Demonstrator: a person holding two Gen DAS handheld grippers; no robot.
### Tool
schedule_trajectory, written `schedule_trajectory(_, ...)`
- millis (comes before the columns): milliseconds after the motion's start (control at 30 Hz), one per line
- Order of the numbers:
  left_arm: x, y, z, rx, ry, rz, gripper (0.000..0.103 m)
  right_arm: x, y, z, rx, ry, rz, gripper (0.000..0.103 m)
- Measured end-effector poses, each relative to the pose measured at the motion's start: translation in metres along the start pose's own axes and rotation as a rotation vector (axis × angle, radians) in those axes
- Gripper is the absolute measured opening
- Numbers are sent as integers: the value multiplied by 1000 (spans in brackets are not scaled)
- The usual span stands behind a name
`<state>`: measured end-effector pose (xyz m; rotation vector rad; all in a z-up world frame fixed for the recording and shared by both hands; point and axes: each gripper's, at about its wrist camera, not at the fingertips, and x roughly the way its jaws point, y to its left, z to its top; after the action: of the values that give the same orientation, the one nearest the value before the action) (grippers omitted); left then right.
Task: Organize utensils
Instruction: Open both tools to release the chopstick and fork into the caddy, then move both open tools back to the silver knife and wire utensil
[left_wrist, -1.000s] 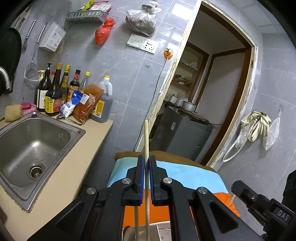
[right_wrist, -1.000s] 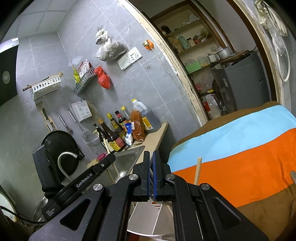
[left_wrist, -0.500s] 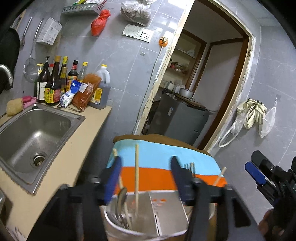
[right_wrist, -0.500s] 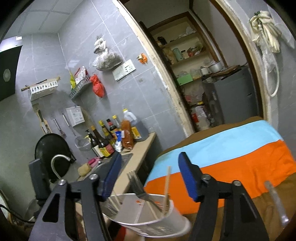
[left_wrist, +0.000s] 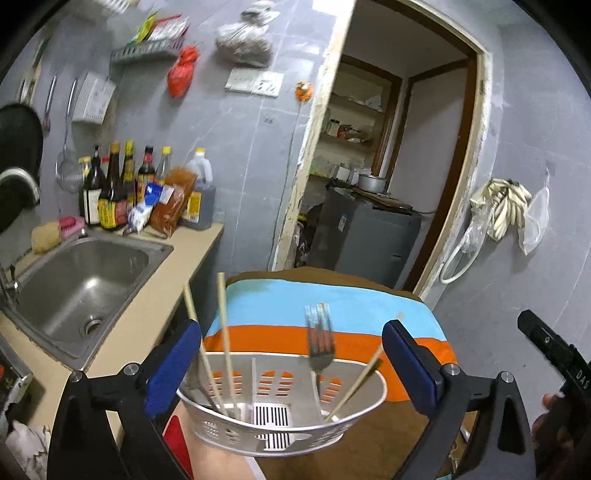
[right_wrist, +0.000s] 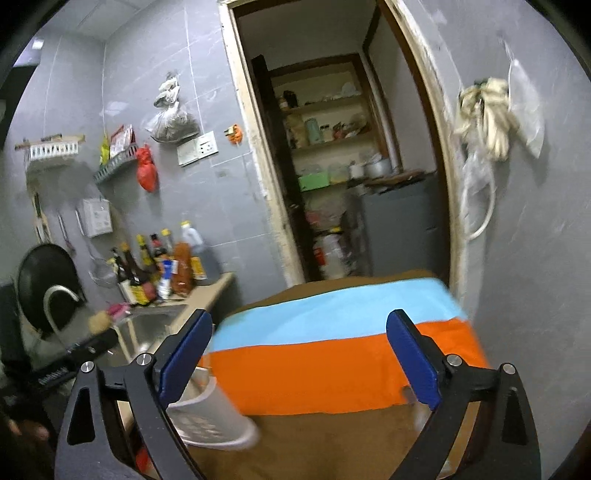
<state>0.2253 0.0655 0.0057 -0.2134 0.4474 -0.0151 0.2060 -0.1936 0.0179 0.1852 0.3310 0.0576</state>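
A pale perforated utensil caddy (left_wrist: 273, 439) sits on the striped cloth (left_wrist: 332, 306) just ahead of my left gripper (left_wrist: 291, 363). In its left section stand two wooden chopsticks (left_wrist: 224, 332). A metal fork (left_wrist: 319, 343) and a leaning chopstick (left_wrist: 360, 382) stand on the right. The left jaws are opening wide, and the blue pads (left_wrist: 173, 365) touch nothing. My right gripper (right_wrist: 299, 356) is also opening, with only the cloth (right_wrist: 332, 354) showing between its fingers. In its view the caddy (right_wrist: 207, 421) lies blurred at the lower left.
A steel sink (left_wrist: 85, 280) is set in the beige counter (left_wrist: 159, 306) on the left, with sauce bottles (left_wrist: 118, 192) behind it. Beyond the table a doorway (left_wrist: 373, 155) opens onto a grey cabinet (left_wrist: 365, 236). The right gripper's black body (left_wrist: 554, 354) is at the right edge.
Both grippers went from shut to wide open. The left one let go of a chopstick, which now stands in the caddy. Both pulled back, and the right view swung away to the right.
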Motion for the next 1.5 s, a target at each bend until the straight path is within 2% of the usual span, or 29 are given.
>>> schedule_trajectory(67,-4,-14,-4,30,-20,3,99,-4,-6,3,-38,-1,-14,101)
schedule_trajectory(200,-8,-40,-12,63,-32,3,100,-10,-24,6,-56,23,-28,101)
schedule_trajectory(433,-4,-83,-24,118,-28,6,100,-1,-81,-3,-55,119,-94,101)
schedule_trajectory(667,10,-125,-47,138,28,-27,100,21,-137,-20,-27,223,-92,101)
schedule_trajectory(933,49,-162,-90,119,215,-103,100,44,-184,-58,-8,344,-33,101)
schedule_trajectory(1233,87,-185,-136,119,405,-198,100,57,-216,-91,64,417,14,99)
schedule_trajectory(1433,103,-200,-154,166,504,-263,89,70,-222,-104,88,463,86,82)
schedule_trajectory(1500,107,-204,-159,182,537,-275,81,77,-221,-108,95,475,113,75)
